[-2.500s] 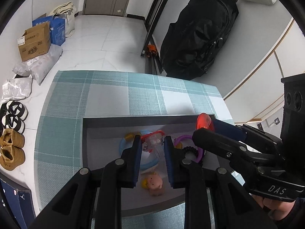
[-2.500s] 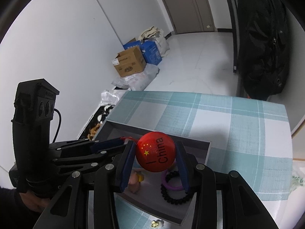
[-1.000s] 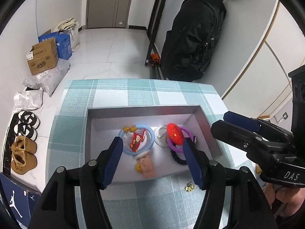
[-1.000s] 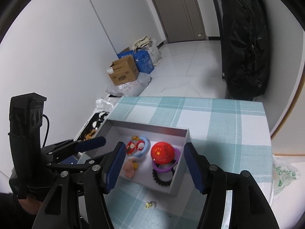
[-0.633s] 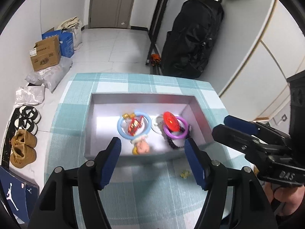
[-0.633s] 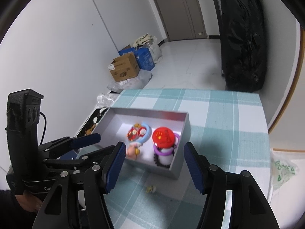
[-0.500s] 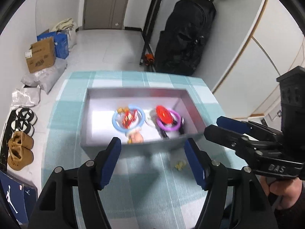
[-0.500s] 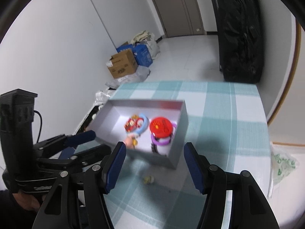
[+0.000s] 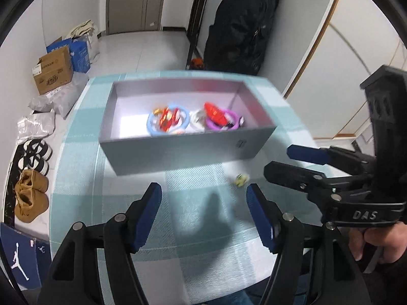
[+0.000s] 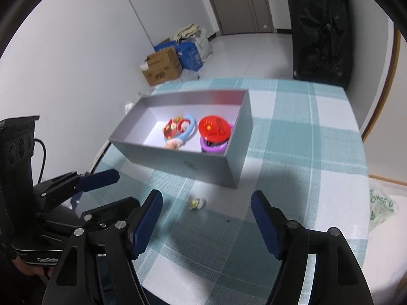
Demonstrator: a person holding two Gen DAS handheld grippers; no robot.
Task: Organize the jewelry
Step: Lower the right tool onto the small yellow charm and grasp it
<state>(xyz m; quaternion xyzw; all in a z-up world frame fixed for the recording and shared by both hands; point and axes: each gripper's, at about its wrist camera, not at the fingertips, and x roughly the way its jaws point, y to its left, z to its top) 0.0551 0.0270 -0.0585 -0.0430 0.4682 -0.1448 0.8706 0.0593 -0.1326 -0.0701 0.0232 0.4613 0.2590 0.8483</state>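
A grey open box (image 9: 178, 150) (image 10: 211, 172) stands on the checked tablecloth. Inside lie a red round badge (image 9: 215, 113) (image 10: 215, 128) on a purple ring (image 9: 235, 124) (image 10: 212, 148), a blue ring with a red charm (image 9: 168, 120) (image 10: 182, 128) and a small pink figure (image 10: 170, 146). A small yellow trinket (image 9: 241, 179) (image 10: 197, 204) lies on the cloth in front of the box. My left gripper (image 9: 204, 216) (image 10: 101, 190) is open and empty. My right gripper (image 10: 206, 218) (image 9: 292, 160) is open and empty. Both are held back from the box, near the table's front.
The teal checked tablecloth (image 9: 193, 218) (image 10: 300, 152) covers the table. A black backpack (image 9: 241, 25) hangs behind it. Cardboard boxes (image 9: 53, 72), bags and shoes (image 9: 30, 195) are on the floor at left. A plastic bag (image 10: 381, 206) lies to the right.
The right gripper let the red badge go into the box and opened. The left gripper opened too. Both grippers drew back from the box toward the table's front edge.
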